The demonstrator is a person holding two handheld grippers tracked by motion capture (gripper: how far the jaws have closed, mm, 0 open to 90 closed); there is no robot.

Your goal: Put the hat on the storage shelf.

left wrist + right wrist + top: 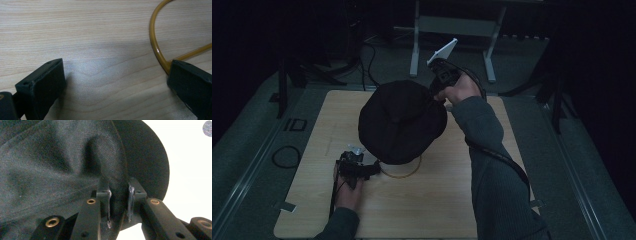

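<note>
Black fabric hat (402, 122), held above the middle of the wooden table (437, 200), tipped so the crown faces the camera. At left, left gripper (362, 167) resting low on the tabletop, jaws spread wide with nothing between them; in the left gripper view, one jaw just touching a thin yellow wire hoop (156, 47) lying flat on the wood. Same hoop (404, 172) partly visible under the hat's near edge in the high view. At right, right gripper (437, 92) clamped on the hat's rim, pads (108, 202) pinching a fold of cloth. Soft, light and floppy by the look of it, creasing freely at the pinch; likely best taken by the brim's edge, where the doubled fabric gives the firmest purchase.
</note>
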